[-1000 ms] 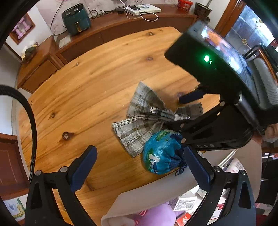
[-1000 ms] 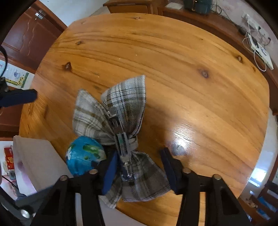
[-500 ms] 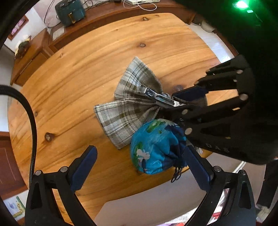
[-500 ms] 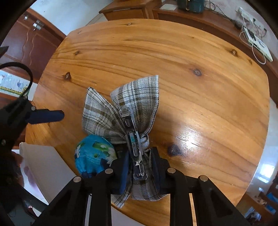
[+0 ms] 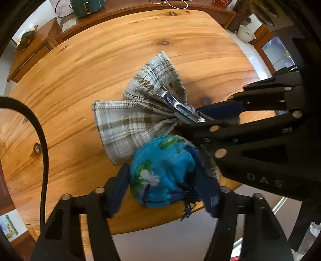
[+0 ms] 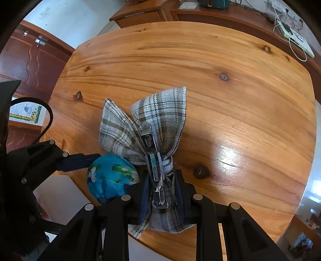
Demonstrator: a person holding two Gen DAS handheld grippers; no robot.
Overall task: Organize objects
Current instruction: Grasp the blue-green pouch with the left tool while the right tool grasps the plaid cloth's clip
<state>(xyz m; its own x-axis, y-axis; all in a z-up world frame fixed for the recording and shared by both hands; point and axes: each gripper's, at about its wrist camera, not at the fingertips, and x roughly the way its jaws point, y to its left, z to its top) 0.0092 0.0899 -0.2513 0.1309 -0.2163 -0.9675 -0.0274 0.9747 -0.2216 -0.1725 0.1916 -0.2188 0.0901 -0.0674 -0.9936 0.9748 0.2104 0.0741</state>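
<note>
A grey plaid bow hair clip with a metal clasp lies near the front edge of the round wooden table. A blue floral drawstring pouch sits right beside it; it also shows in the right wrist view. My left gripper is shut on the pouch, one finger on each side. My right gripper is shut on the bow's clasp end; it shows in the left wrist view coming in from the right.
A wooden sideboard behind the table carries a green appliance and cables. A lower cabinet stands at the left. A white surface lies below the table's front edge. Red-brown doors are at left.
My left gripper's fingers have closed in from wide open onto the blue pouch. My right gripper has closed on the bow's clasp and stays there.
</note>
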